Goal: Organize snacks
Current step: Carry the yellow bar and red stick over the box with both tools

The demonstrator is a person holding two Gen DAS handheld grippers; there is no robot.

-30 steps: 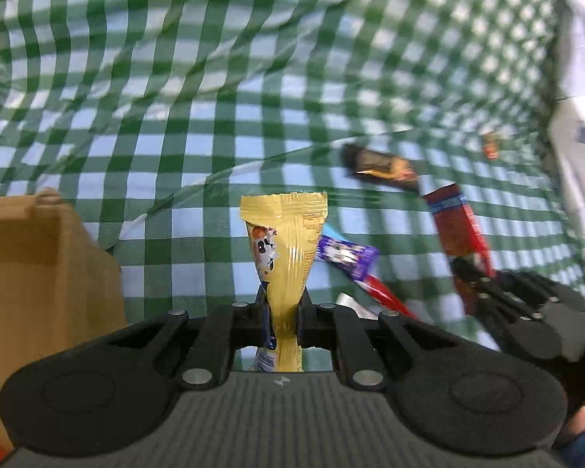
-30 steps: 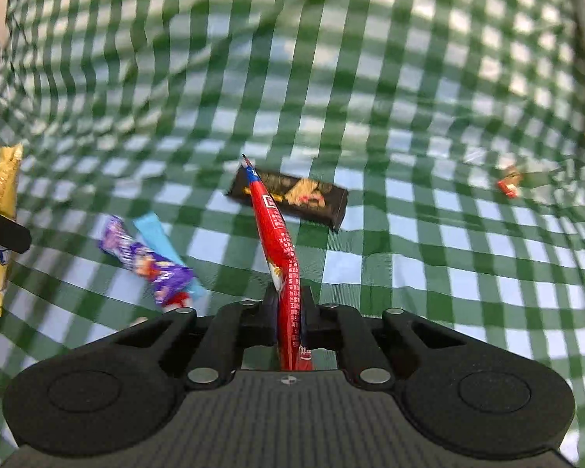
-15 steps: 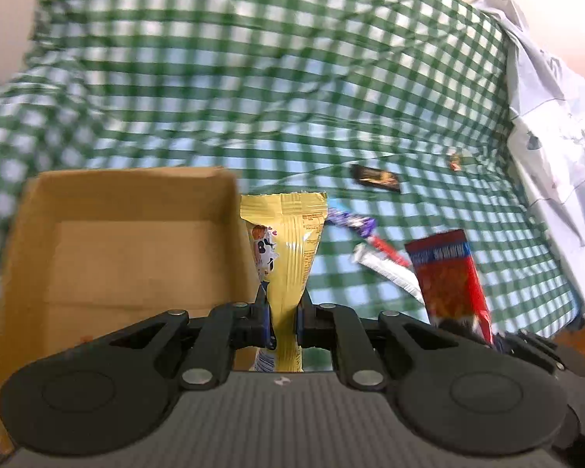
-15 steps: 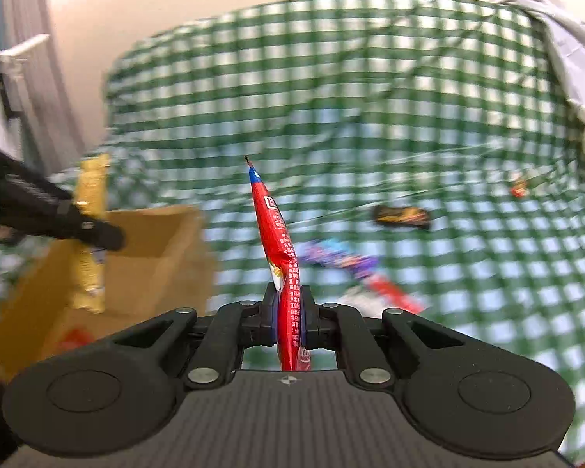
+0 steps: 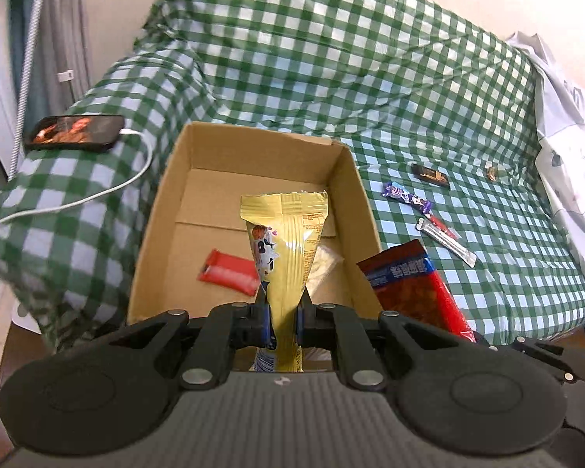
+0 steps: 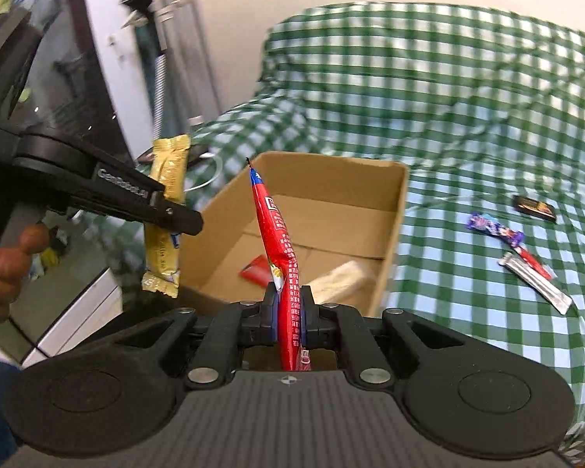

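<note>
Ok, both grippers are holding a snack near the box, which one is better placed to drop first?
Probably the left. Left gripper holds the yellow packet lined up over the cardboard box. Right gripper holds the red packet nearer the box's right wall.

- cardboard box (image 5: 249,179): plain matt brown card
- yellow snack packet (image 5: 286,241): shiny crinkly foil
- red snack packet (image 6: 282,249): glossy plastic
- checked cover (image 5: 331,58): soft wrinkled cloth
</note>
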